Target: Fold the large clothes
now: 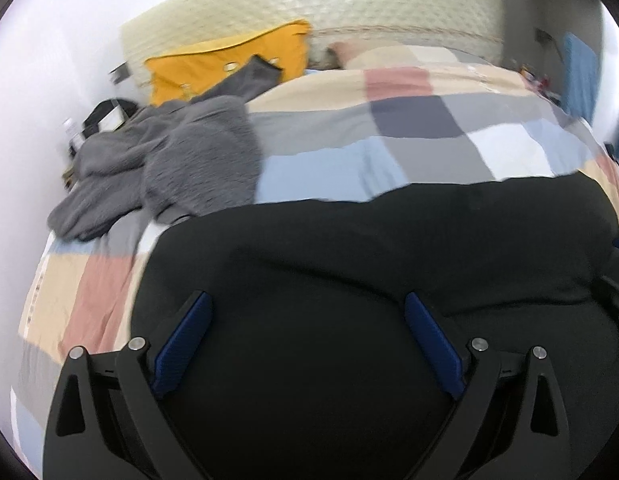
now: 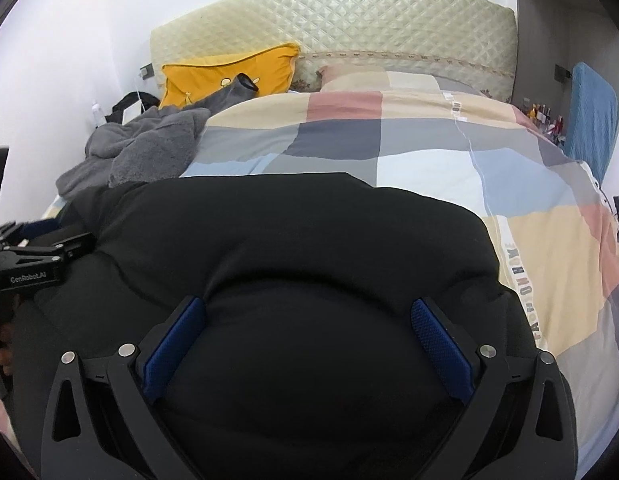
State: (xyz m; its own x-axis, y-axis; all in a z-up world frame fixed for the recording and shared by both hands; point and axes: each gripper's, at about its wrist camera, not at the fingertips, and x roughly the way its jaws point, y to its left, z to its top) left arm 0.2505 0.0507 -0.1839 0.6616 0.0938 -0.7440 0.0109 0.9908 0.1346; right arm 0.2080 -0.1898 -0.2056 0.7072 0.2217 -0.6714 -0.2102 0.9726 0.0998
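Observation:
A large black garment [image 1: 369, 248] lies spread on the checked bedspread [image 1: 389, 136], filling the near part of both views; it also shows in the right wrist view [image 2: 301, 240]. My left gripper [image 1: 307, 308] is open, its blue pads wide apart above the garment's near part, holding nothing. My right gripper [image 2: 309, 314] is open too, above a raised fold of the same garment. The left gripper also shows at the left edge of the right wrist view [image 2: 45, 248], over the garment's left side.
A grey fleece garment [image 1: 169, 160] lies bunched at the bed's left side. A yellow pillow [image 1: 229, 60] leans on the quilted cream headboard [image 2: 349, 20]. A white wall is at the left. A blue panel [image 2: 591, 116] and small items stand at the right.

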